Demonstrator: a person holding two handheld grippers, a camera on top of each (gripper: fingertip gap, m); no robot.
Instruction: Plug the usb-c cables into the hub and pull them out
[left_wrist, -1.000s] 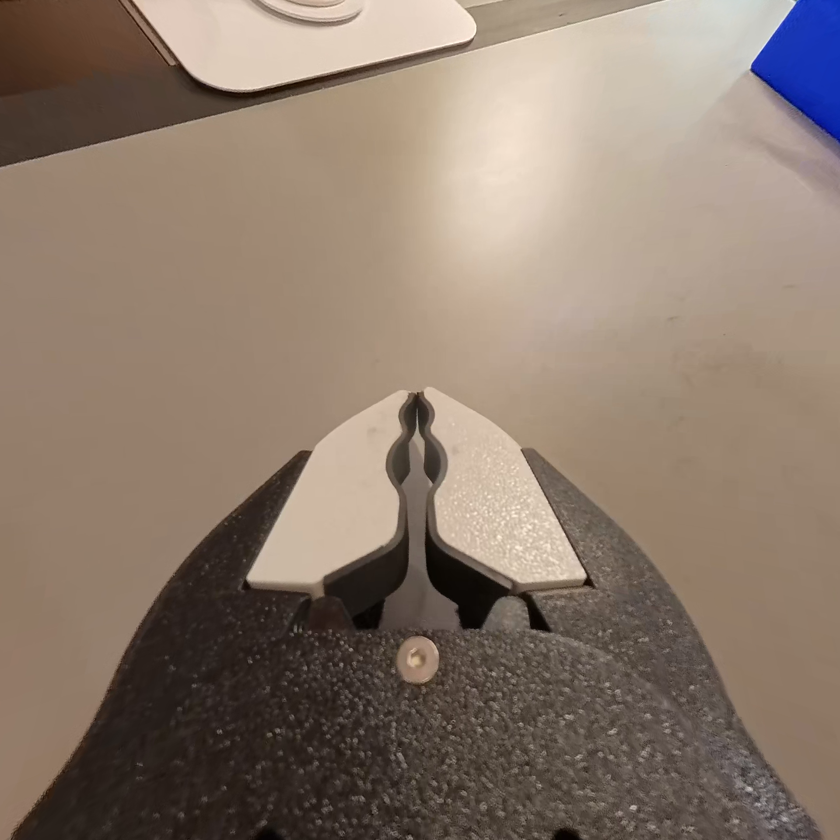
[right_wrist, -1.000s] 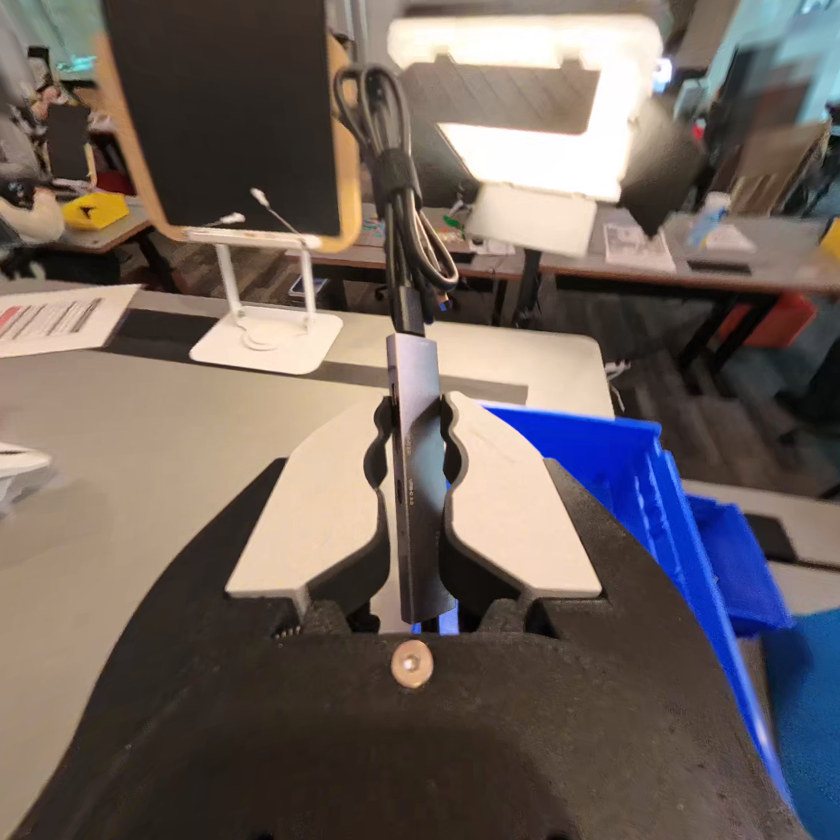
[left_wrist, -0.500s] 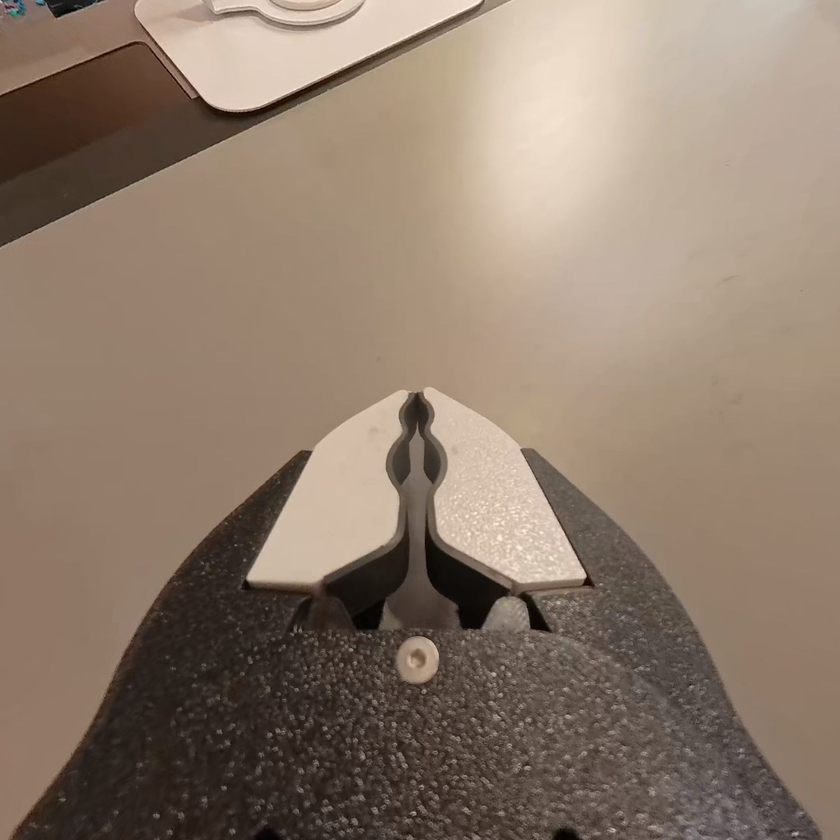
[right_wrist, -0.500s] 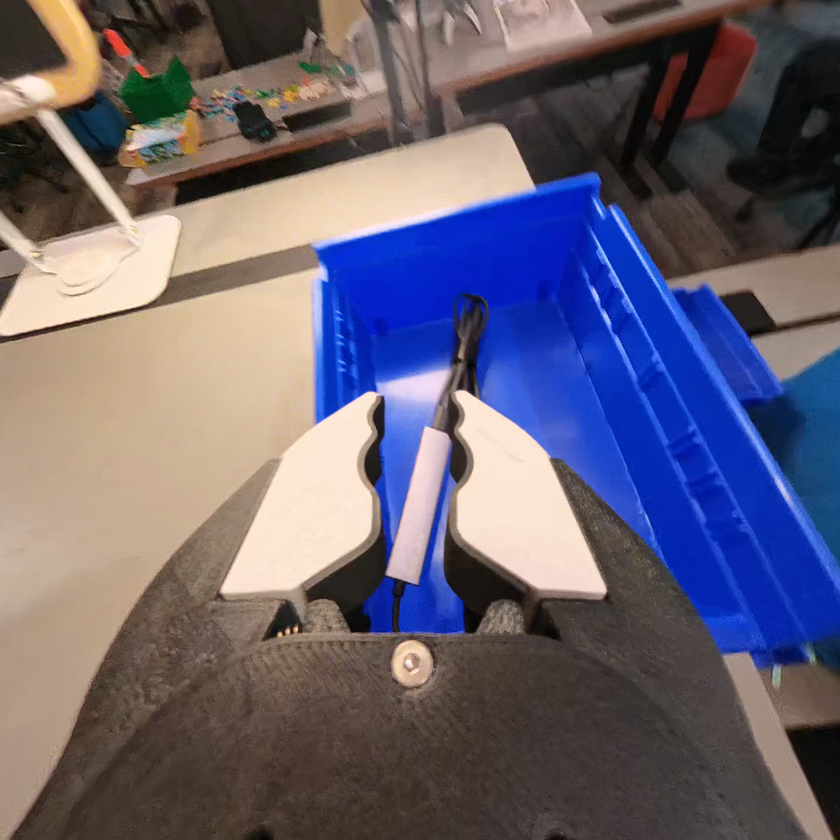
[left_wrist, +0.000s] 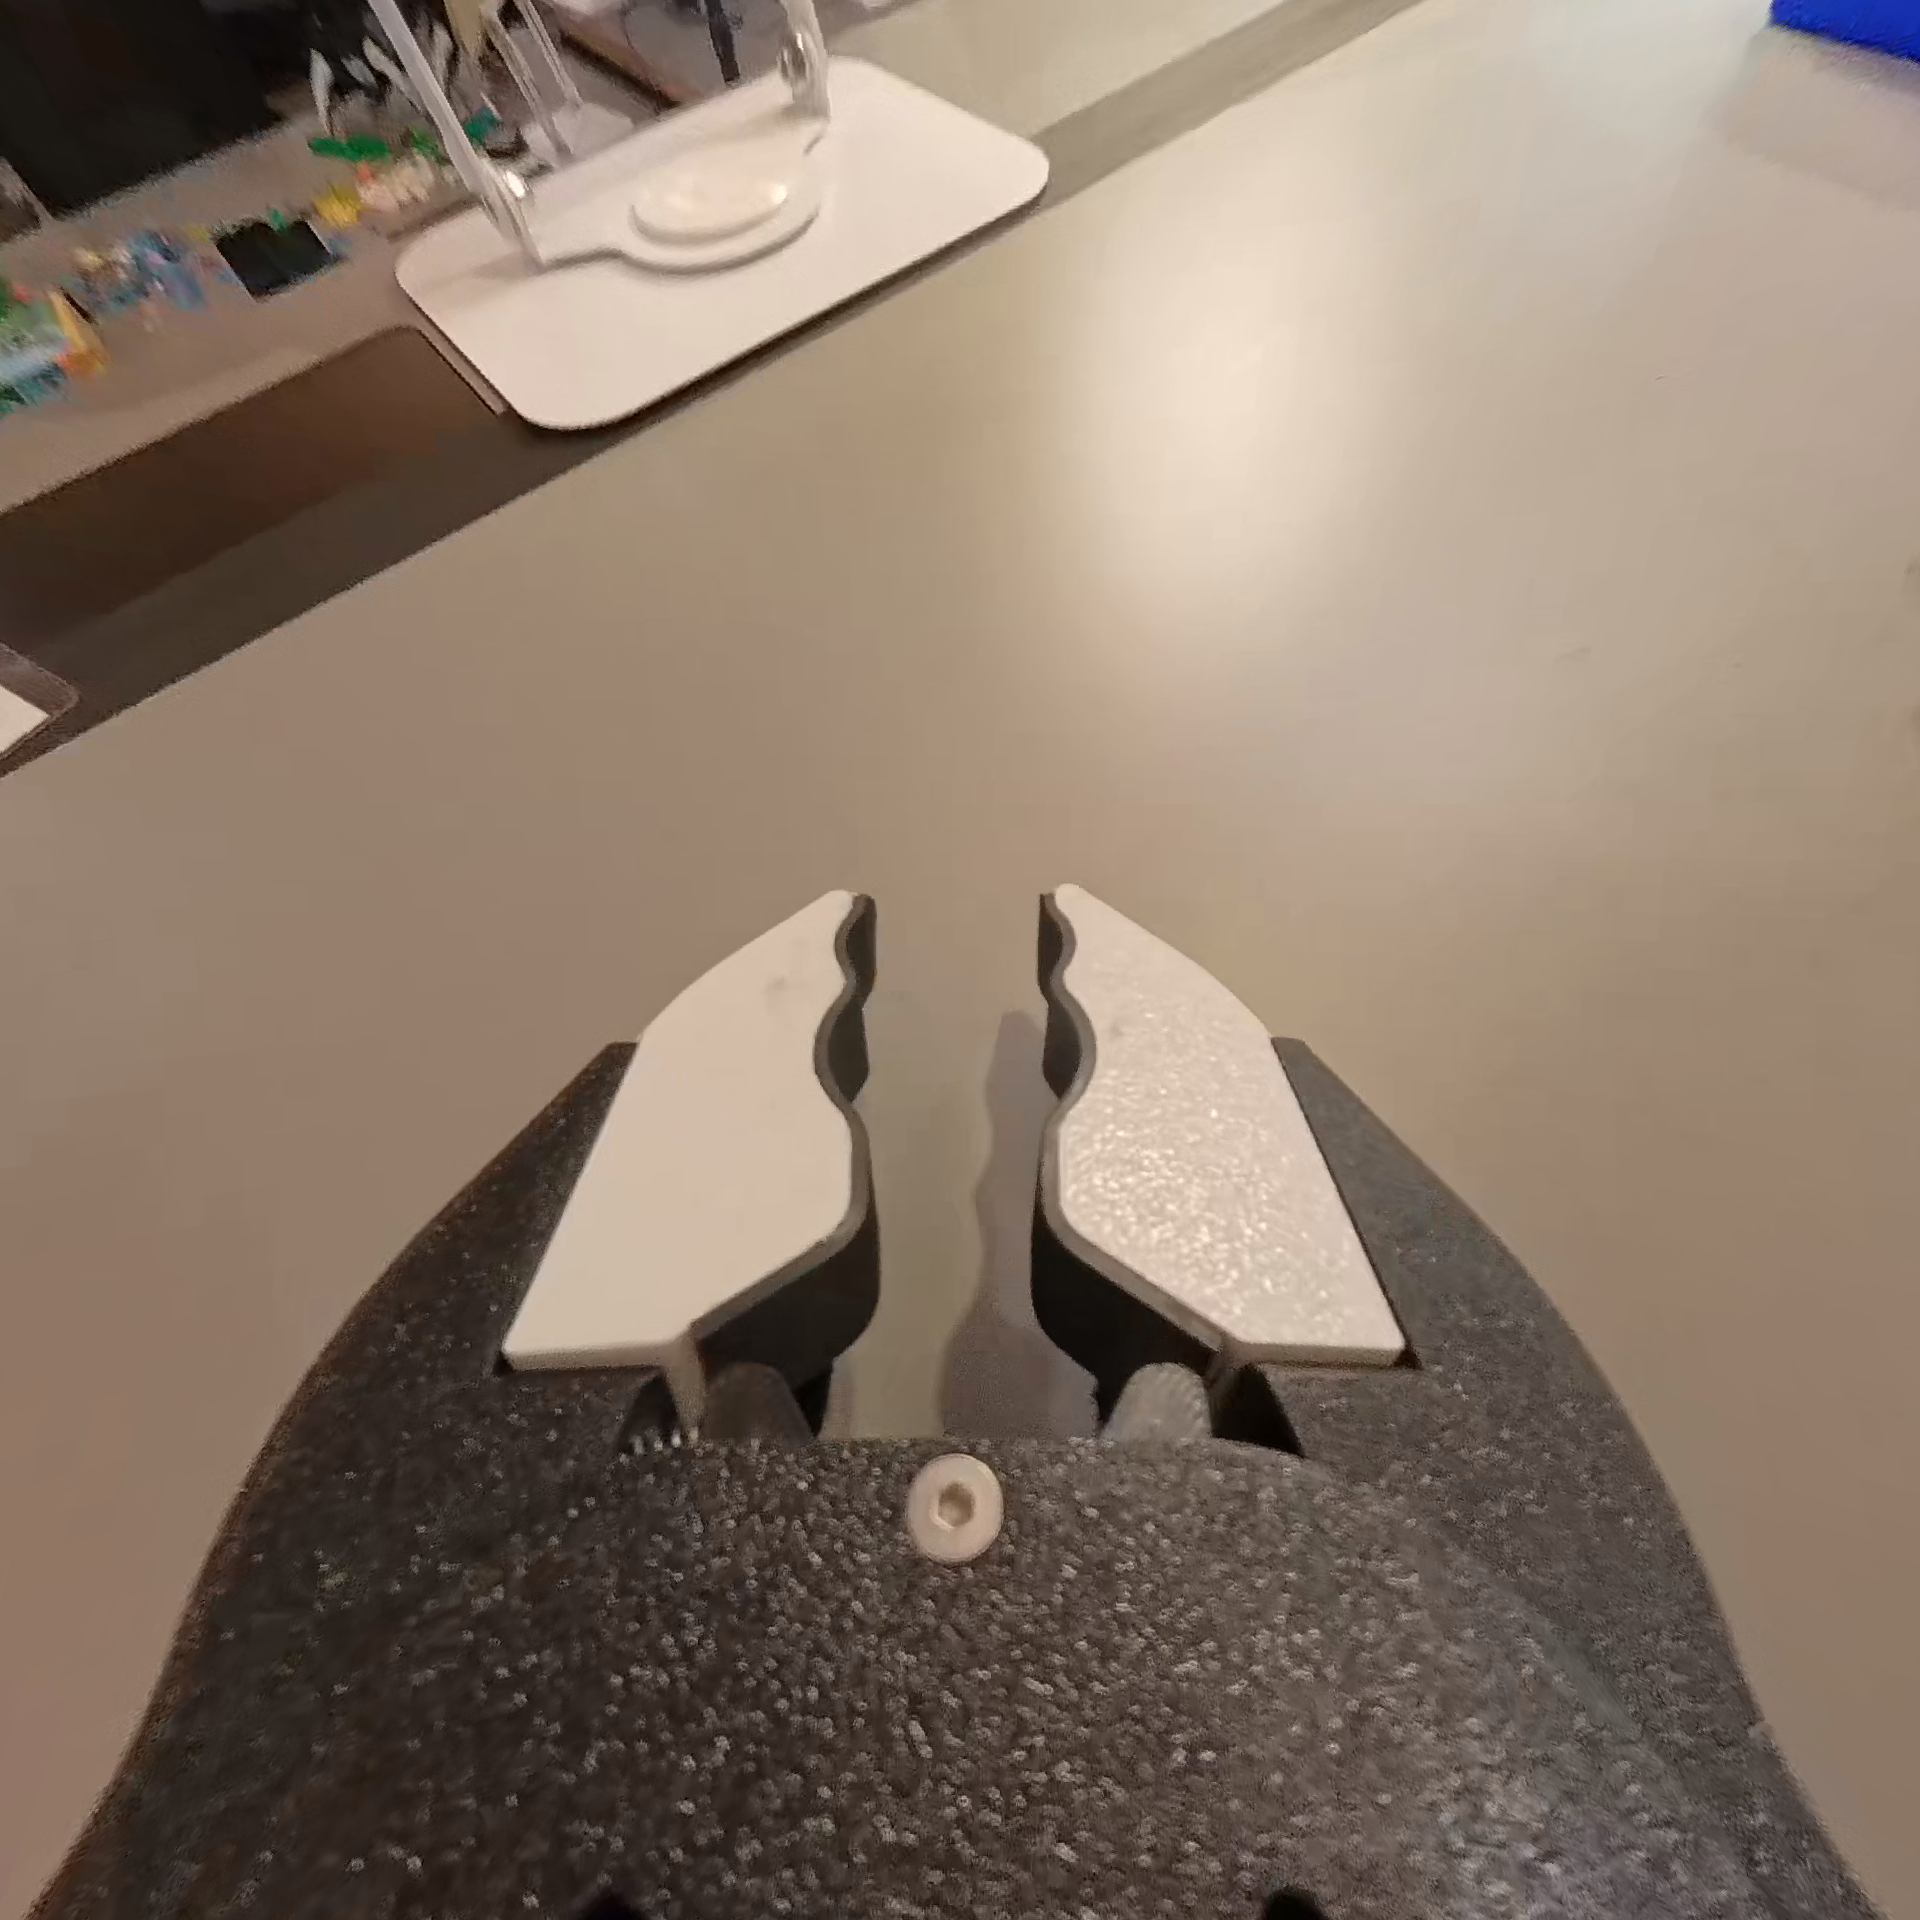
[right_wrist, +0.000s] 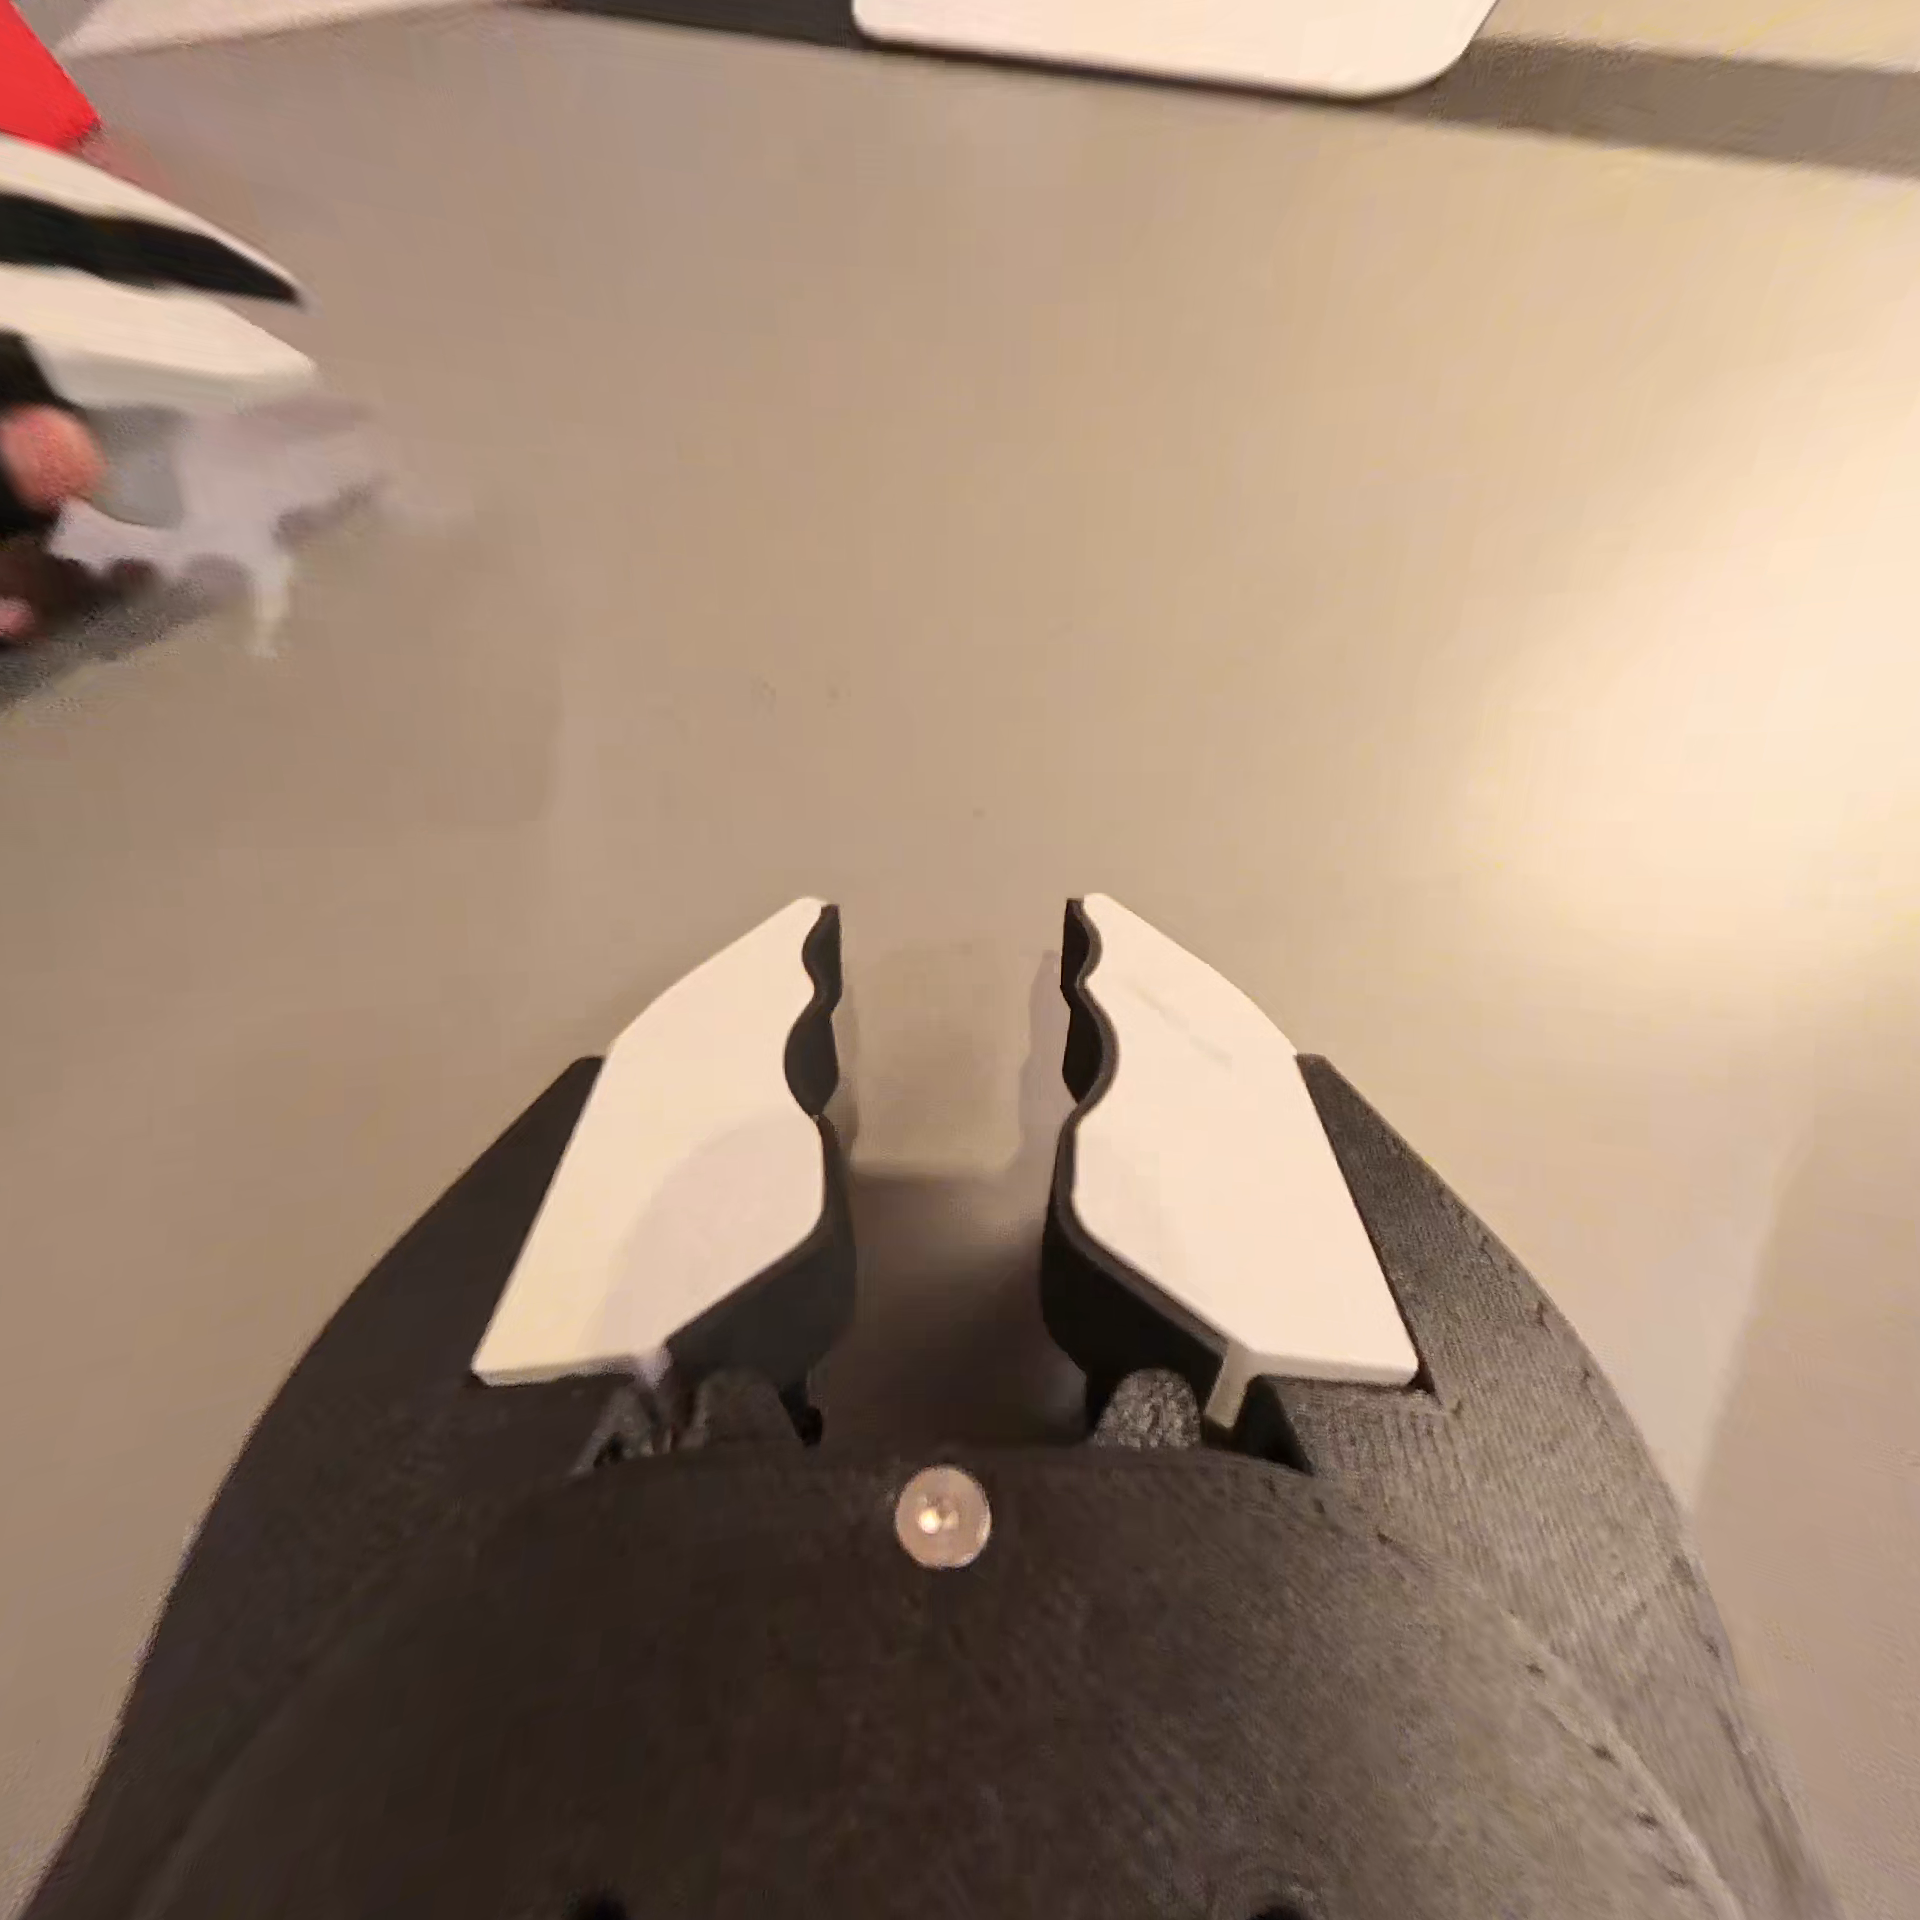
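Grippers both stand parted and empty over the table (left_wrist: 1351, 623): left gripper (left_wrist: 957, 904), right gripper (right_wrist: 952, 909). Farther off, a white stand base (left_wrist: 727, 260) lies at 11 o'clock of the left gripper. Hub and cables are out of view; half a second ago the right gripper held the hub over a blue bin, and the left was closed. Risk: no further plug cycle is possible until the hub is found again.
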